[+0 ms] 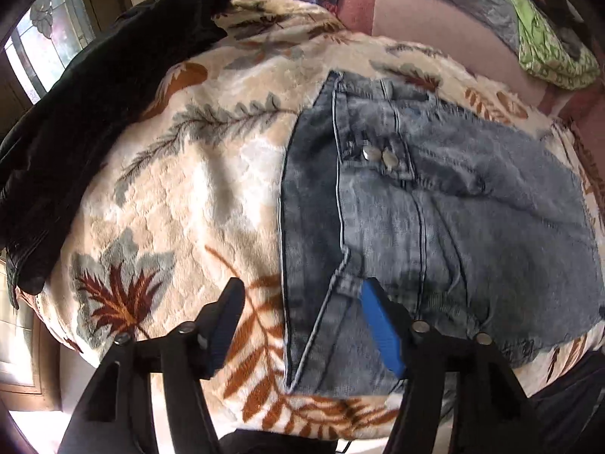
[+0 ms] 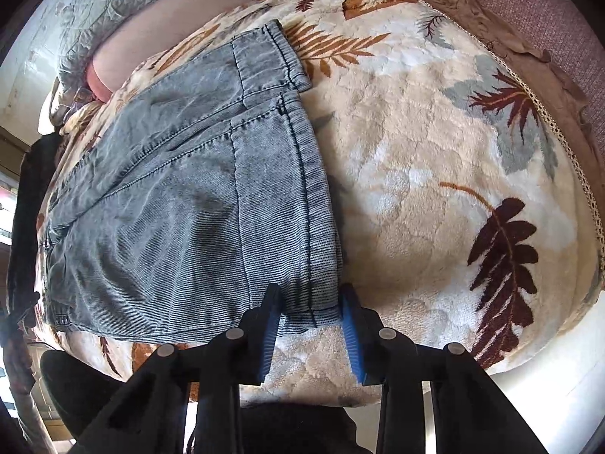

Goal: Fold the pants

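Observation:
Light blue denim pants [image 1: 435, 208] lie flat on a cream blanket with a leaf pattern [image 1: 196, 174]. In the left wrist view the waist end with two metal buttons [image 1: 378, 156] faces me. My left gripper [image 1: 300, 295] is open, its jaws astride the pants' near waist edge, hovering above it. In the right wrist view the leg cuffs [image 2: 302, 196] of the pants [image 2: 170, 208] lie side by side. My right gripper [image 2: 310, 297] is open, its jaws either side of the near cuff corner, not clamped.
A black garment [image 1: 87, 113] lies along the blanket's left side. A green patterned cloth [image 1: 548, 45] and grey bedding [image 2: 106, 3] lie at the far end. The blanket [image 2: 453, 151] has a brown frilled edge [image 2: 529, 60] at the right.

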A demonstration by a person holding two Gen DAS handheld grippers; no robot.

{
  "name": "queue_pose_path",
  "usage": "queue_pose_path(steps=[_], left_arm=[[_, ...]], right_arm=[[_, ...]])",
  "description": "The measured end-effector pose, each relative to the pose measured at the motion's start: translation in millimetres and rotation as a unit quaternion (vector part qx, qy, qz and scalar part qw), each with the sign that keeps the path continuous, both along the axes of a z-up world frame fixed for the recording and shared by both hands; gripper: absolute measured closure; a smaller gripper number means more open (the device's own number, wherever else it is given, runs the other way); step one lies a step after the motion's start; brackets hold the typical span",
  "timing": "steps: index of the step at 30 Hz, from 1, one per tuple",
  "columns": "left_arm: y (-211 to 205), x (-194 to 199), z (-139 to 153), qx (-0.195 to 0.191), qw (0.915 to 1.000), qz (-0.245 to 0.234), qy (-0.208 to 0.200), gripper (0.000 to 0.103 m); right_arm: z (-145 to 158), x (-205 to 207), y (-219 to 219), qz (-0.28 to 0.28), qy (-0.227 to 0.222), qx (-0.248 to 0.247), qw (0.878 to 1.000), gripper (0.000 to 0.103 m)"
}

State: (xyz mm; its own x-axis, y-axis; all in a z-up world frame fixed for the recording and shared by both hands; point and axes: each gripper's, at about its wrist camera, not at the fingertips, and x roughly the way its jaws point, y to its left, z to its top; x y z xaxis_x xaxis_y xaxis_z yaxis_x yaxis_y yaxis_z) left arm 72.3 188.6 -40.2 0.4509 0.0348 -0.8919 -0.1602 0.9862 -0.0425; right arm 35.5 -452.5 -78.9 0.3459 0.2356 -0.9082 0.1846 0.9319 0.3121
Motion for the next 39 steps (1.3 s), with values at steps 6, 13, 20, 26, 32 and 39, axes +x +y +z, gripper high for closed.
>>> queue_pose_path(steps=[6,13,20,26,32,39], left_arm=[[7.8,34.6,-35.8,-0.029,0.9973,0.003,0.067,0.04],[-10.3,34.5,-36.3,-0.02,0.9969,-0.02,0.074,0.086],[-12.3,22.6,-15.5,-0.019,0.9986,0.0,0.05,0.082],[5.3,5.9,-4.8,0.007,0.9995,0.0,0.031,0.051],[4.1,1.1,17.0,-0.005,0.9997,-0.013,-0.02,0.051],[8.5,12.4,-26.2,-0.053,0.9974,0.008,0.049,0.067]], right_arm=[[-0.7,-2.6,-1.6,-0.005,-0.006,0.012,1.0,0.069],[-1.5,-3.8,-4.7,-0.002,-0.004,0.013,1.0,0.069],[1.3,-7.0,-3.5,0.0,-0.008,0.007,1.0,0.069],[0.9,-5.4,-3.3,0.0,-0.007,0.008,1.0,0.069],[-0.2,-5.0,-4.2,-0.001,-0.007,0.008,1.0,0.069],[-0.1,-6.1,-4.4,0.0,-0.009,0.009,1.0,0.068]])
